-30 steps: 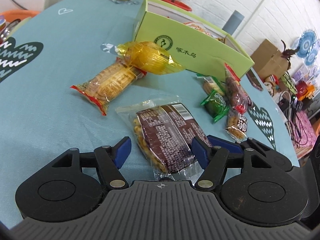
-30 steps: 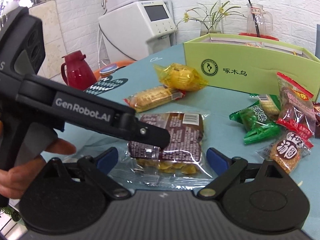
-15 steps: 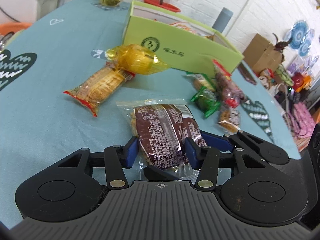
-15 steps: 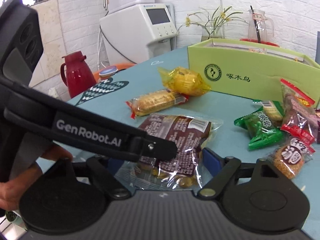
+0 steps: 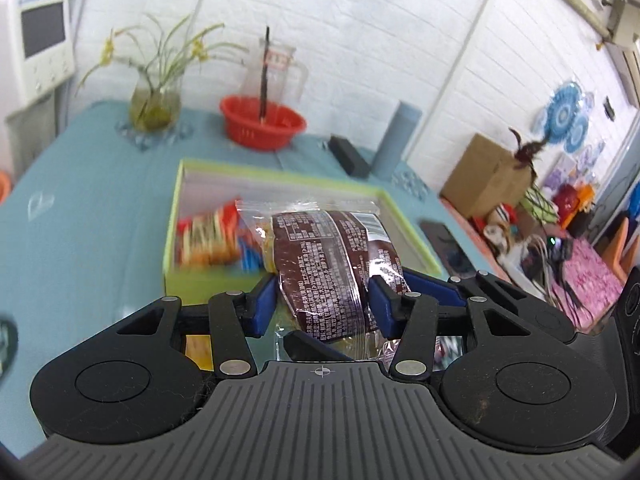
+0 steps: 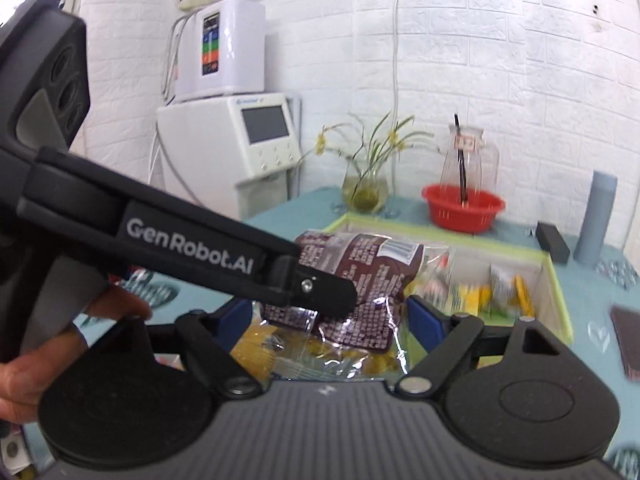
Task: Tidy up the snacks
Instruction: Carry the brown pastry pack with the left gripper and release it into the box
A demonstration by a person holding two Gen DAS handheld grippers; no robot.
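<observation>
Brown snack pack (image 5: 328, 268) pinched crosswise between the blue pads (image 5: 265, 307) of the left gripper (image 5: 322, 304), lifted off the table (image 5: 92, 216), near the open green box (image 5: 276, 178). Same pack also framed by the right gripper (image 6: 320, 318), jaws wider, just reopening slightly; contact there unclear. Other snacks (image 5: 208, 238) inside the box. Red basket (image 5: 262, 126) behind.
</observation>
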